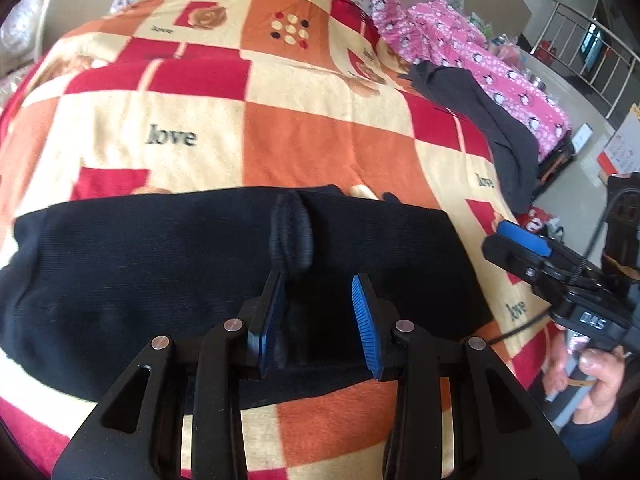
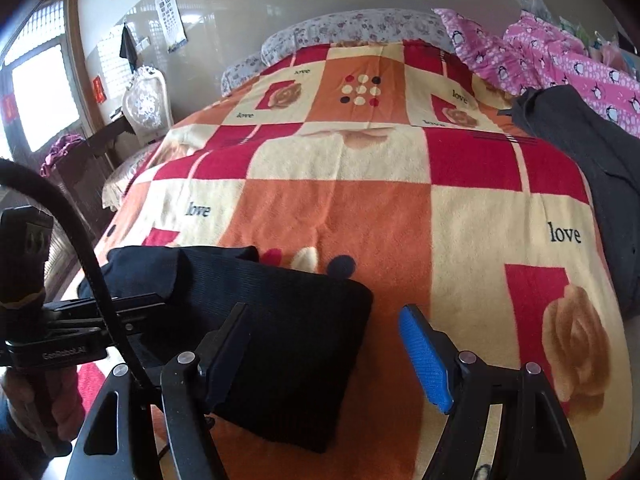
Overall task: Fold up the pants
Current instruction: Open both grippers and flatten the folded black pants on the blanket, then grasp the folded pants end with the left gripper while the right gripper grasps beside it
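Pants (image 1: pixel 160 272), black and ribbed, lie folded into a flat block on the near part of the bed, on a checked blanket (image 1: pixel 296 148) of red, orange and cream squares printed with "love" and roses. The left gripper (image 1: pixel 320 320) hangs over the middle of the pants with its jaws set at a narrow gap; a small raised fold of the black cloth (image 1: pixel 291 236) stands just beyond the tips, and dark cloth shows between the blue pads (image 1: pixel 366 320), but whether the pads press on it I cannot tell. The right gripper (image 2: pixel 324 356) is at the right-hand edge of the pants, jaws spread wide: one finger is over the black cloth near the corner of the block, the other, with its blue pad, is over bare blanket beside the pants, and nothing is clamped. In the left wrist view the right gripper (image 1: pixel 520 240) shows to the right of the pants, with a hand (image 1: pixel 600 380) around its handle. Well beyond the pants, along the right edge of the bed, lies a dark grey garment (image 2: pixel 580 148), and past that a pink quilt (image 2: pixel 560 60) with penguins. A flowered pillow (image 2: pixel 344 28) sits at the far end of the bed, opposite the pants.
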`<state>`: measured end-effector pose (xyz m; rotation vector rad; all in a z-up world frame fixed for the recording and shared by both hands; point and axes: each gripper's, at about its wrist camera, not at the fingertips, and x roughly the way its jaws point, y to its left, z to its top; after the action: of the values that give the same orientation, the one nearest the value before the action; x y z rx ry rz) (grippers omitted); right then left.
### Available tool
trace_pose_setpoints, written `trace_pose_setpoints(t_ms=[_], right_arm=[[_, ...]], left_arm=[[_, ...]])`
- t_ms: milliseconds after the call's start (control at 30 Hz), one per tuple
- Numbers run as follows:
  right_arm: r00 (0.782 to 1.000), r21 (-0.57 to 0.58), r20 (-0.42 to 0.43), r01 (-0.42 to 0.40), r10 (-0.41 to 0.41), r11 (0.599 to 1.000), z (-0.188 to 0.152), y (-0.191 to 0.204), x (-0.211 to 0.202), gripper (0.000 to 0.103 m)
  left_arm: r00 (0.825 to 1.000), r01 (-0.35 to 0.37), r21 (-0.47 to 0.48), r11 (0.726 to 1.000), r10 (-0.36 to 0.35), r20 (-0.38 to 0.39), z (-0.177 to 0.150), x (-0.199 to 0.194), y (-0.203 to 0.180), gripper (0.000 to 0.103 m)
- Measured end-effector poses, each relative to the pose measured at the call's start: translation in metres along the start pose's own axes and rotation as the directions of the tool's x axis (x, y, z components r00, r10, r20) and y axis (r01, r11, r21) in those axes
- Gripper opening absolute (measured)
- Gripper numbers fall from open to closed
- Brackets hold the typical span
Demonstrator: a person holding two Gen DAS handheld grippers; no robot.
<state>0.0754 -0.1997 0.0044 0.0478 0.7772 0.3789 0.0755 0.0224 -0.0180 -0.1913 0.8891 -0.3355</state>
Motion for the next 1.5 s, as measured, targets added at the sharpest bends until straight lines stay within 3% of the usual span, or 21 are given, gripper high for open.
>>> trace_pose_setpoints(t_ms=[267, 567, 1067, 1500], right_arm=[[0.996, -0.014, -0.062, -0.063, 0.062, 0.998, -0.008, 0.029, 0.023, 0.074], [0.991, -0.038, -0.077, -0.111, 0.108, 0.993, -0.012, 0.052, 0.03, 0.074], [0.986, -0.066, -0.093, -0.144, 0.137, 0.987, -0.011, 0.077, 0.04, 0.074], [0.988, -0.103, -0.097, -0.133, 0.123, 0.986, -0.007, 0.099, 0.049, 0.074]], left_arm=[[0.99, -0.139, -0.005, 0.99, 0.139, 0.039, -0.01, -0.013, 0.007, 0.035], [0.977, -0.209, -0.061, 0.976, 0.211, 0.018, -0.021, -0.019, 0.027, 0.035], [0.96, -0.276, -0.128, 0.953, 0.281, 0.018, -0.033, -0.03, 0.05, 0.036], [0.964, -0.252, -0.239, 0.938, 0.265, 0.025, -0.042, -0.051, 0.079, 0.036]])
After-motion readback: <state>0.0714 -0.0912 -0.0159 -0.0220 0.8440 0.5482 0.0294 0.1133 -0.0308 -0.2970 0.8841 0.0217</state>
